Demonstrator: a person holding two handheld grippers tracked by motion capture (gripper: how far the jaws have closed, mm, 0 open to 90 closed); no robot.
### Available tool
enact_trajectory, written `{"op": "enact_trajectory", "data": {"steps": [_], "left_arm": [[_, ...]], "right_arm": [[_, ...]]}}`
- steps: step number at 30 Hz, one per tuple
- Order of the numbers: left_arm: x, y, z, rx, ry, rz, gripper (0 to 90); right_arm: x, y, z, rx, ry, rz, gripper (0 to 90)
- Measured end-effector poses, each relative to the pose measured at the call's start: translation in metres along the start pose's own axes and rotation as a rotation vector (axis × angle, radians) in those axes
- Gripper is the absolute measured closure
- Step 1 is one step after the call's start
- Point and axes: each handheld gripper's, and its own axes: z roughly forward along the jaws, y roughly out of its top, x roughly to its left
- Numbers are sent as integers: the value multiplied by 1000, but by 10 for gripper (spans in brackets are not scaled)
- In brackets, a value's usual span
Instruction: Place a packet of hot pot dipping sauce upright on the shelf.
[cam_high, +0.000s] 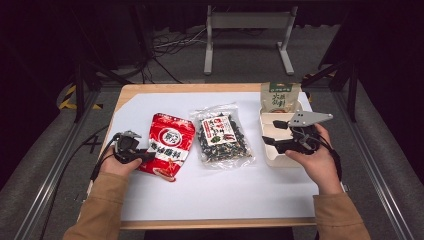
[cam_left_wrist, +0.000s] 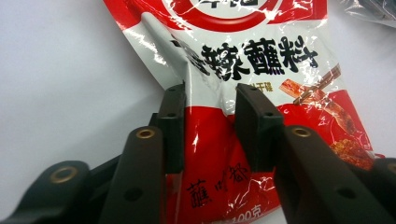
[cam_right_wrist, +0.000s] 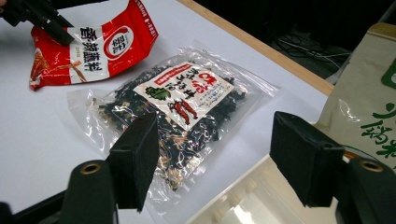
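Observation:
A red and white seasoning packet (cam_high: 167, 142) lies at the left of the white table cover. My left gripper (cam_high: 147, 157) is at its near left edge. In the left gripper view the jaws (cam_left_wrist: 210, 126) pinch a bunched fold of the packet (cam_left_wrist: 261, 51), and a crease runs up from the left jaw. My right gripper (cam_high: 272, 132) hangs open over a beige tray (cam_high: 280, 162) at the right, with nothing between its jaws (cam_right_wrist: 215, 158). The right gripper view also shows the packet (cam_right_wrist: 93, 46) with the left gripper (cam_right_wrist: 42, 18) on it.
A clear bag of dark dried food (cam_high: 222, 137) lies mid-table, also seen beyond my right jaws (cam_right_wrist: 182, 102). A beige and green pouch (cam_high: 280, 97) stands behind the tray (cam_right_wrist: 243, 205). The wooden table edge (cam_high: 200, 87) runs along the back. A metal stand (cam_high: 247, 30) is on the floor beyond.

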Motion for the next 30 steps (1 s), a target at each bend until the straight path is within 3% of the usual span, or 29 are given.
{"op": "enact_trajectory", "data": {"steps": [4,8,18,24,30], "left_arm": [[1,1,-3,-2,-16,-18,733],[-4,3,-8,-1,-12,-2,765],[-18,11,-26,-88,-13,50,785],[-31,15,-39,-157,-37,77,787],[-49,20,-47,-200,-78,135,787]], "right_arm": [[1,-1,-1,-28,8,-7,448],[2,-1,-3,-40,19,6,470],[5,1,-3,-50,45,28,448],[12,4,2,-57,84,53,439],[20,7,8,-64,124,98,439]]}}
